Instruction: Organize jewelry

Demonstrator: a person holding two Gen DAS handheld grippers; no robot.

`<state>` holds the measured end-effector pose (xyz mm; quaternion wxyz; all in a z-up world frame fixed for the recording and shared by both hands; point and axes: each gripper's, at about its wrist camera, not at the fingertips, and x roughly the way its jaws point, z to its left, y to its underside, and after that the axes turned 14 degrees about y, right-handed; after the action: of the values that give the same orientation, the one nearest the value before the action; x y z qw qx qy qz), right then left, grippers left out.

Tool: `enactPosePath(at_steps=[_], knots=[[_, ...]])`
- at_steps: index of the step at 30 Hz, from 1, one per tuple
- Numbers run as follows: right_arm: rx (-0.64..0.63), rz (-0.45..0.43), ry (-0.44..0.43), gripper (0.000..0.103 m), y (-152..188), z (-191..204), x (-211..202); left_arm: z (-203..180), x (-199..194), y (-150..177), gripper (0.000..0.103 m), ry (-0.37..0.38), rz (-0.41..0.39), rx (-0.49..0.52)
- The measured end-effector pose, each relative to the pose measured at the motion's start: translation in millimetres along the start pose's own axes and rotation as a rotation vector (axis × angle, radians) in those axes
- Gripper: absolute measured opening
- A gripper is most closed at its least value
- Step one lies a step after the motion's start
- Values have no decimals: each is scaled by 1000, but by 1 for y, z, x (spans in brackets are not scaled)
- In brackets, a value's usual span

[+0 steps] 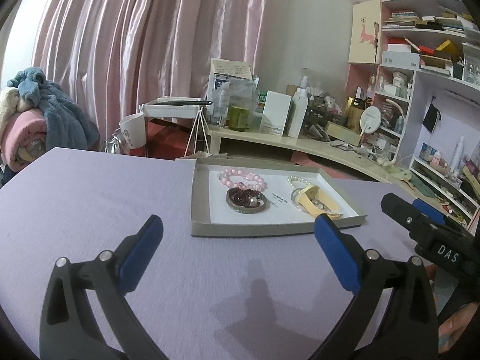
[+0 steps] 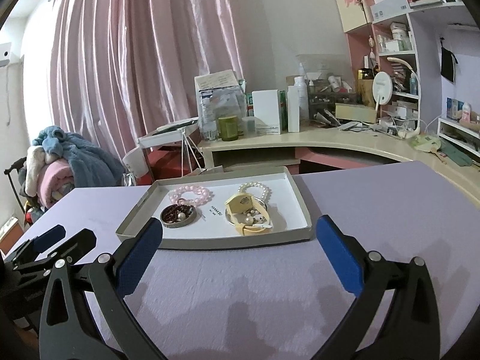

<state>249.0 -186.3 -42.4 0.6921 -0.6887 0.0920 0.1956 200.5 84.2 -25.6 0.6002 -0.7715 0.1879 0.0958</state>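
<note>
In the shallow grey box lid (image 2: pixel 210 241) out on the lilac table (image 2: pixel 375 210) is where all the jewelry sits, so I'll use that lid as my landmark and go left to right.

At its left end there's a pink bead bracelet (image 2: pixel 192 195), and touching its near side a round metal dish (image 2: pixel 178 216) full of dark red beads plus a pearl. I reckon the bracelet is light, floppy and a bit slick, so I'd pinch across one run of beads. The dish looks stiff; I'd take it by the rim and keep it level or the beads spill.

Mid-lid there's small print, reads like "HANNASU", not fully sure.

Right half: a white pearl bracelet (image 2: pixel 255 187), a pale yellow watch (image 2: pixel 240 205) lying over a silver bangle (image 2: pixel 258 210) with loose pearl bits. The strap is probably soft, grab it there, not the face.

My left gripper (image 1: pixel 238 222) and right gripper (image 2: pixel 238 225) both hang short of the lid's near edge, fingers spread wide, pinching nothing. The right one's body reads "DAS".
</note>
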Motion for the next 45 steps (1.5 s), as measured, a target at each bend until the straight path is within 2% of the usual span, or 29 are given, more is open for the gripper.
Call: enactPosePath(at_steps=[6,12,17,35,45], knots=[[9,6,-26,102,-2,-1,-3,-1,-5,-6,101,12,1,-25],[11,14,-42,102,-3,1,-6,-10,-10,-15,101,8,2,6],[16,18,-57,102,-3,1,-8,-16,-10,-18,101,33,12,10],[33,16,-63,102,-3,1,-11,-15,-12,-20,101,62,11,-5],[27,-10,-61,102,-6,4,-17,-17,-14,-23,101,51,-2,4]])
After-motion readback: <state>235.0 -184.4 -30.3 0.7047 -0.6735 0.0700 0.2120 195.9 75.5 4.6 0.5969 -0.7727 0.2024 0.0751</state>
